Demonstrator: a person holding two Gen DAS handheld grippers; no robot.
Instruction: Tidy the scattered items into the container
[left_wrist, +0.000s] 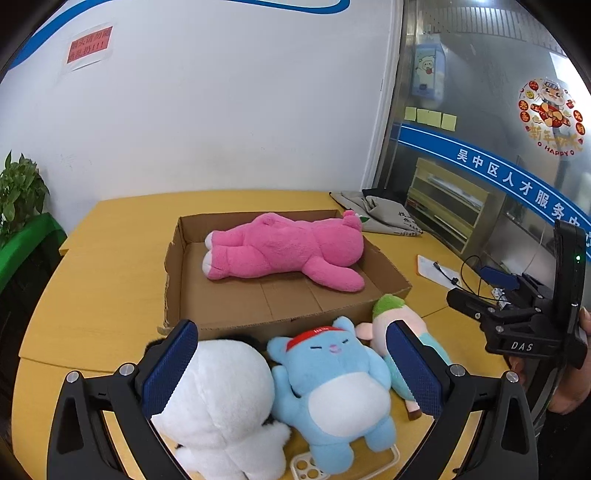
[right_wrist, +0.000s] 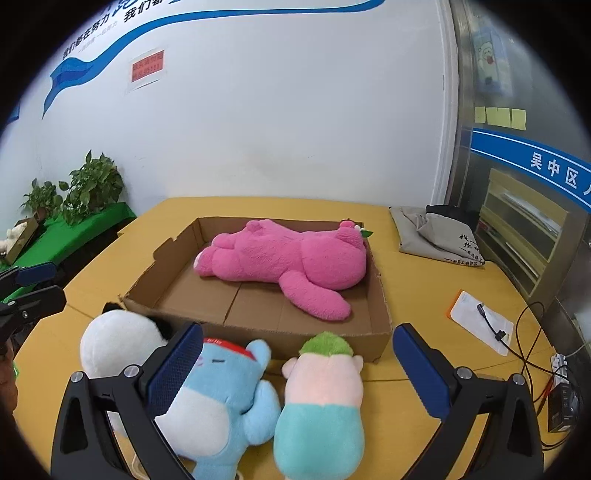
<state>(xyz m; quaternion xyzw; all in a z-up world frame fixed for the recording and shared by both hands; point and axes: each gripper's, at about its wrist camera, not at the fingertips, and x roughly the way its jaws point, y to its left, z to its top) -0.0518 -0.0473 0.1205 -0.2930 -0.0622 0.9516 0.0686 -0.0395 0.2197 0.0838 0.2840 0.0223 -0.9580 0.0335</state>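
Note:
A shallow cardboard box (left_wrist: 173, 266) (right_wrist: 162, 284) sits on the yellow table with a pink plush bear (left_wrist: 284, 251) (right_wrist: 288, 258) lying inside. In front of the box lie a white plush (left_wrist: 218, 398) (right_wrist: 114, 339), a blue plush with a red headband (left_wrist: 332, 391) (right_wrist: 218, 406), and a pink-and-teal plush with green hair (left_wrist: 395, 325) (right_wrist: 321, 398). My left gripper (left_wrist: 291, 354) is open above the white and blue plushes. My right gripper (right_wrist: 299, 358) is open above the blue and pink-and-teal plushes, and also shows in the left wrist view (left_wrist: 480, 306).
A grey cloth bag (left_wrist: 376, 214) (right_wrist: 436, 232) lies at the table's back right. A white card with a cable (right_wrist: 480, 321) (left_wrist: 436, 269) lies to the right. A clear phone case (left_wrist: 306, 465) lies under the blue plush. Plants (right_wrist: 88, 188) stand at the left.

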